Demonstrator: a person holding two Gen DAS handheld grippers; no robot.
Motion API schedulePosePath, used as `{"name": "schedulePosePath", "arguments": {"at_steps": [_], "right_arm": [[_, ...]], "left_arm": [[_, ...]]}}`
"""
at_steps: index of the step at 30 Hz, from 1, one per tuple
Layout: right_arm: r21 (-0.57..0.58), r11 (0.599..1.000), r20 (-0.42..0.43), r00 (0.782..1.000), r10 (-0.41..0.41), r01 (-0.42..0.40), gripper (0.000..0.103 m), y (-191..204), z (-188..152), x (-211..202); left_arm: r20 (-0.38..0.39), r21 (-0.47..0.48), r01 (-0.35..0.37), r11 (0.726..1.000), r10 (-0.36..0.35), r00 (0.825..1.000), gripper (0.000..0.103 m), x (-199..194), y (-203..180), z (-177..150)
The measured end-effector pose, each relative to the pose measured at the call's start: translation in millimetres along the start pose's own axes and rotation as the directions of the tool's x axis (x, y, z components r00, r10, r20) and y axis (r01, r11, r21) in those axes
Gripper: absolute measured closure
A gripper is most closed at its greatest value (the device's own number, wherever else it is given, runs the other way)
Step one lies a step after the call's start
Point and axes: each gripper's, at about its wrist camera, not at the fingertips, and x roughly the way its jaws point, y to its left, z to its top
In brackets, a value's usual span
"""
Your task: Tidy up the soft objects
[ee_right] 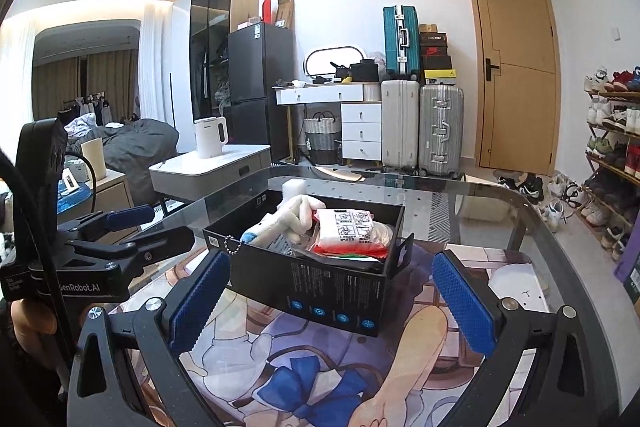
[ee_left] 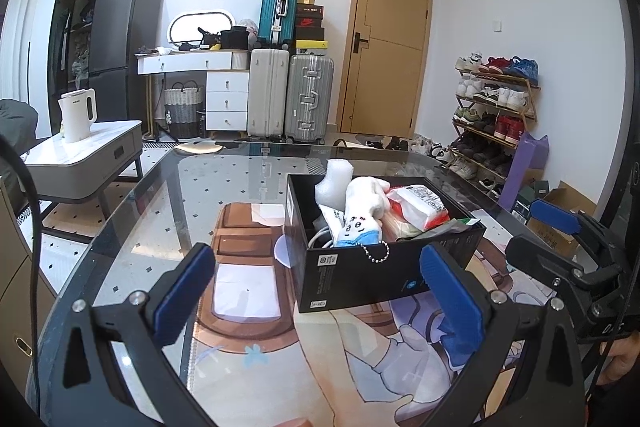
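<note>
A black cardboard box [ee_left: 360, 279] [ee_right: 320, 287] stands on the glass table. Inside lie a white plush toy [ee_left: 362, 211] [ee_right: 288, 219] with a bead chain [ee_left: 376, 251] hanging over the rim, a red-and-white packet [ee_left: 420, 207] [ee_right: 352, 231], and a white foam piece [ee_left: 334, 183] [ee_right: 294, 187]. My left gripper [ee_left: 320, 291] is open just in front of the box, nothing between its blue pads. Just short of the box's other side, my right gripper [ee_right: 332, 295] is open too and holds nothing. Each gripper shows at the edge of the other's view.
The glass table [ee_left: 160, 195] lies over a printed mat [ee_right: 320, 367]. A low side table with a white kettle [ee_left: 78, 115] stands at left. Suitcases [ee_left: 288, 99], a door and a shoe rack [ee_left: 496, 115] line the far wall. A person's hand holds each gripper.
</note>
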Motion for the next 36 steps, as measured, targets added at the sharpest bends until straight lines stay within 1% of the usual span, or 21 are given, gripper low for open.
{"name": "schedulePosePath", "arguments": {"at_steps": [28, 36], "right_arm": [[0.003, 1.000, -0.002, 1.000, 0.001, -0.001, 0.000, 2.4, 0.2, 1.5], [0.004, 1.000, -0.004, 1.000, 0.005, -0.005, 0.000, 3.1, -0.3, 2.4]], "left_arm": [[0.009, -0.008, -0.004, 1.000, 0.005, 1.000, 0.000, -4.3, 2.6, -0.6], [0.018, -0.004, -0.021, 1.000, 0.021, 1.000, 0.000, -8.1, 1.9, 3.5]]}}
